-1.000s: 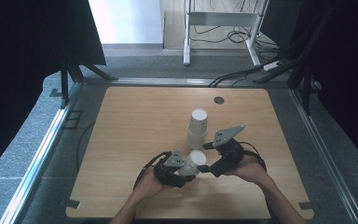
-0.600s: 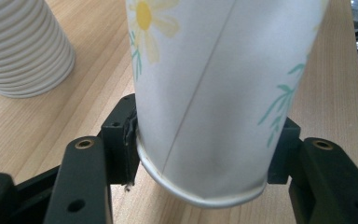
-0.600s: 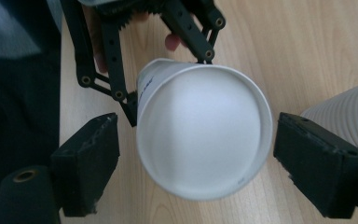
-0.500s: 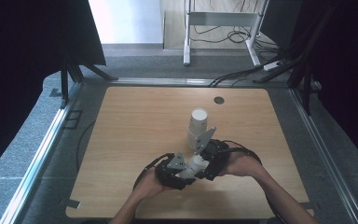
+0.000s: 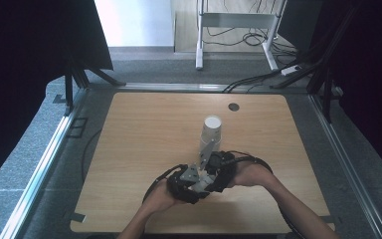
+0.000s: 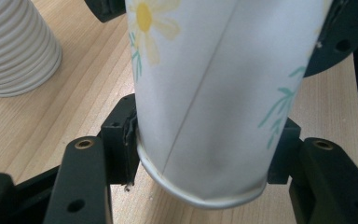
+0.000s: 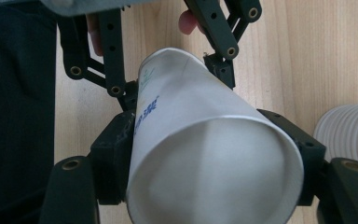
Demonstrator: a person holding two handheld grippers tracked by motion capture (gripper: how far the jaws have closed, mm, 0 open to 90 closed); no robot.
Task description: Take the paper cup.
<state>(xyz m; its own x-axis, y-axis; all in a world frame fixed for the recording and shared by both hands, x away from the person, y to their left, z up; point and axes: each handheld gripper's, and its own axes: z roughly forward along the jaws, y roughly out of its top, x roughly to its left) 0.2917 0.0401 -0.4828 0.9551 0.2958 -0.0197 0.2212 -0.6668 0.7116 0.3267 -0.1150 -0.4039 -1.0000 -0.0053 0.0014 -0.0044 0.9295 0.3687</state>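
the right gripper (image 5: 210,175) has swung in from the right side of the table (image 5: 129,149) and now sits tight against the left gripper (image 5: 191,181), its jaws just closing onto the flowered paper cup (image 6: 214,93) that they share; in the right gripper view (image 7: 214,154) the pads sit against the cup's wall near the open mouth, while the left gripper's jaws show farther up that picture, clamped near the base, and in the left gripper view (image 6: 200,154) the black pads pinch the cup just above its bottom rim, so both tools are gripping the one cup, which lies tipped on its side just above the table near the middle of the near edge; my read is that one cup is being pulled out of another nested in it, or passed across, and the second grip is what makes that pull possible; the tall stack of ribbed white cups (image 5: 210,135) stands just beyond the grippers toward the centre, close enough that a jerk forward could knock it; to the left and right the table lies bare out to its edges, and the small dark disc (image 5: 234,106) sits well apart near the far edge
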